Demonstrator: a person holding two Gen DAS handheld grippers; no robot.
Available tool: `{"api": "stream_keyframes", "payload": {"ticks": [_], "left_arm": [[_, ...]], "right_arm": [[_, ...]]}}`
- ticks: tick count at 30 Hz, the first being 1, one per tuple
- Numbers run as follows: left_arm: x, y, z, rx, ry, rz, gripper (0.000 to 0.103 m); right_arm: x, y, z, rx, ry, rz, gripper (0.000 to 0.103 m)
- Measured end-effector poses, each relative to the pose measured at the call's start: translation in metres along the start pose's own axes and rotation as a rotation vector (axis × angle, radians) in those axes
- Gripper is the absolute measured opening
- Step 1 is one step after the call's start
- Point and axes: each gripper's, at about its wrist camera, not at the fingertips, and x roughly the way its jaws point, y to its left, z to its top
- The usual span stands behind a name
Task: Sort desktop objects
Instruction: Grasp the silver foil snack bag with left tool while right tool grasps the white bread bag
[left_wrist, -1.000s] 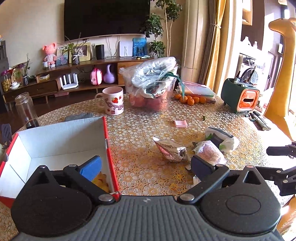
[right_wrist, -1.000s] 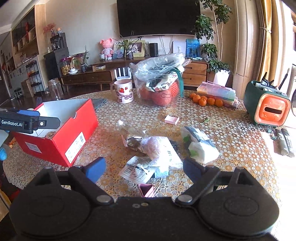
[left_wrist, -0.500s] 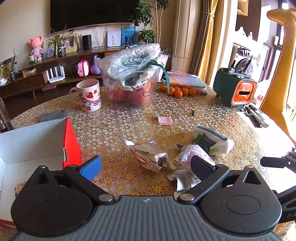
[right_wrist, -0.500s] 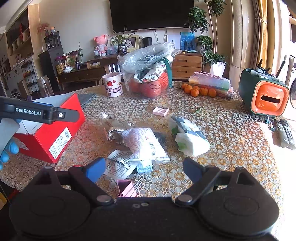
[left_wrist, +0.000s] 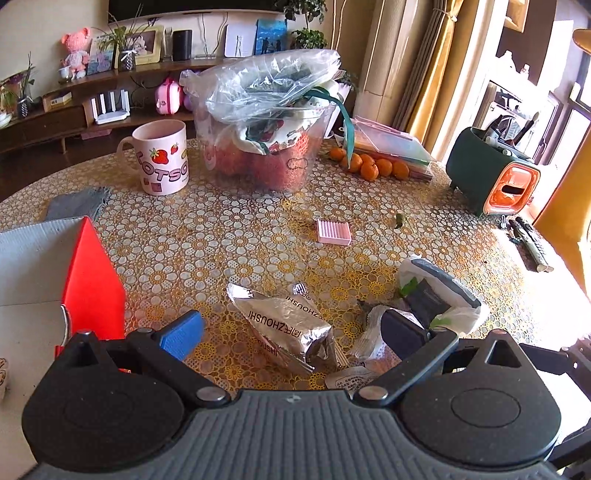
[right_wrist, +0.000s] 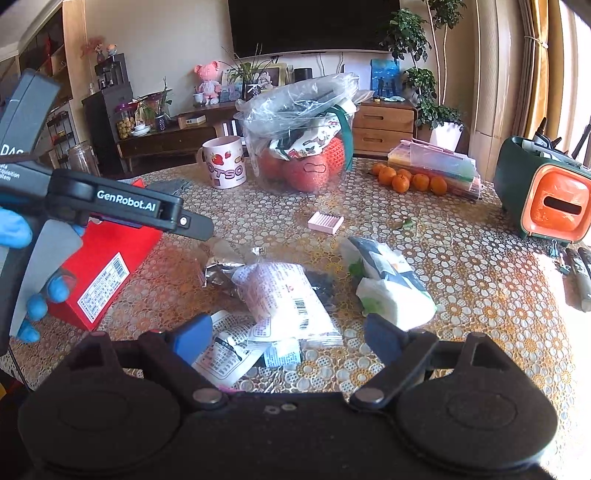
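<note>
A crinkled silver foil packet (left_wrist: 286, 326), printed "ZHOUSHI", lies on the table (left_wrist: 229, 236), whose cover is a lace-like pattern of gold and white flowers. Beside it sit a soft pink-white plastic packet with a barcode (right_wrist: 282, 295), flat printed paper slips (right_wrist: 225, 352) and a white pouch with dark and green markings (right_wrist: 391, 284). A small ribbed pink block (left_wrist: 333, 232) rests apart, nearer the clear plastic tub of red fruit (left_wrist: 264, 147).

The left gripper (left_wrist: 291, 332) is released, its jaws wide with the foil packet between them, untouched. The right gripper (right_wrist: 286, 338) is likewise spread, empty, above the paper slips.

Since a second ago the left gripper has swung away from the red cardboard box (left_wrist: 92, 280) toward the packets, so the box now sits at the frame's left edge.

The mug (left_wrist: 160, 160) reads "LOTSO"; the left tool's arm, seen from the right, reads "GenRobot.AI".
</note>
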Motion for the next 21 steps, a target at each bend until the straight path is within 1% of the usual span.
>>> {"api": "stream_keyframes", "payload": {"ticks": [3,7,10,13,17,21], "left_arm": [[0.011,-0.003,0.005,0.02,0.017,0.009,0.103],[0.023,-0.001,0.011,0.007,0.033,0.022,0.103],[0.034,0.0,0.014,0.017,0.042,0.038,0.103],[0.044,0.002,0.015,0.01,0.064,0.052,0.103],[0.055,0.005,0.016,-0.021,0.09,0.03,0.103],[0.067,0.001,0.015,-0.018,0.127,0.005,0.103]], "right_arm": [[0.008,0.0,0.003,-0.009,0.005,0.006,0.089],[0.022,-0.002,0.006,-0.012,0.019,0.008,0.089],[0.033,-0.003,0.008,-0.004,0.031,0.007,0.087],[0.041,-0.004,0.009,0.003,0.038,0.013,0.087],[0.049,-0.003,0.01,0.0,0.045,0.022,0.088],[0.058,-0.003,0.012,0.002,0.054,0.024,0.088]]}}
